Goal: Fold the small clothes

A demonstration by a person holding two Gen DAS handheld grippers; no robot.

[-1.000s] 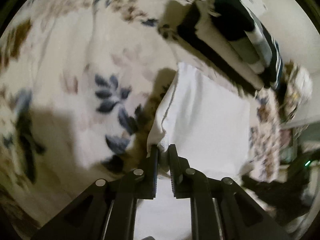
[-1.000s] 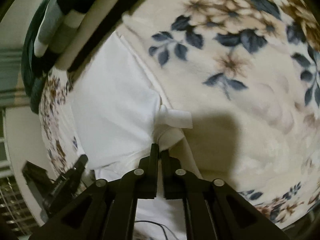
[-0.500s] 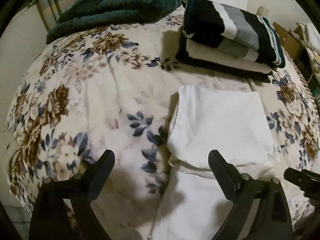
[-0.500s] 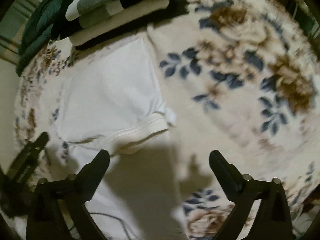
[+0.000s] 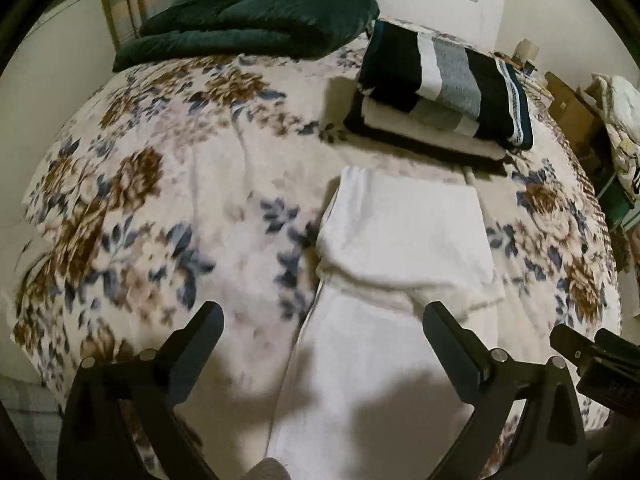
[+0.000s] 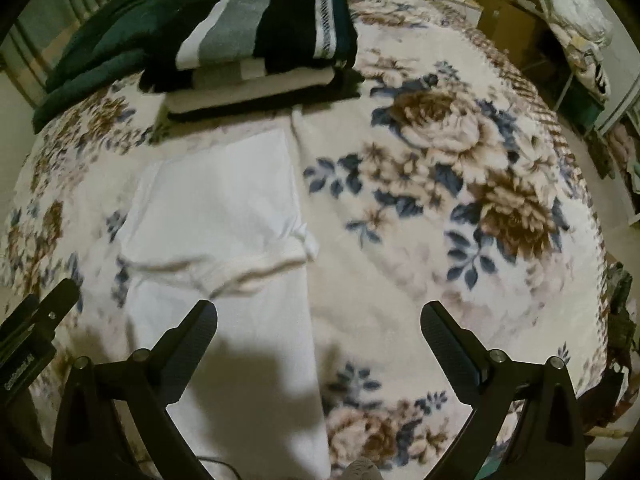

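Note:
A white garment point(image 5: 404, 240) lies on the floral blanket point(image 5: 168, 200), its far part folded back over itself into a rectangle, its near part running toward me. It also shows in the right wrist view point(image 6: 216, 216). My left gripper point(image 5: 324, 340) is open and empty, held above the near part of the garment. My right gripper point(image 6: 320, 336) is open and empty, above the garment's right edge. The right gripper's tip shows at the lower right of the left wrist view point(image 5: 592, 356).
A stack of folded clothes, dark with grey and white stripes point(image 5: 444, 84), lies just beyond the white garment; it also shows in the right wrist view point(image 6: 264, 40). A dark green quilt point(image 5: 248, 16) lies at the back left. Boxes and clutter point(image 6: 560, 40) stand off the bed's right side.
Both grippers were shut on the garment's folded edge a second ago. They have let go, opened wide and pulled back and up; the folded part now lies flat.

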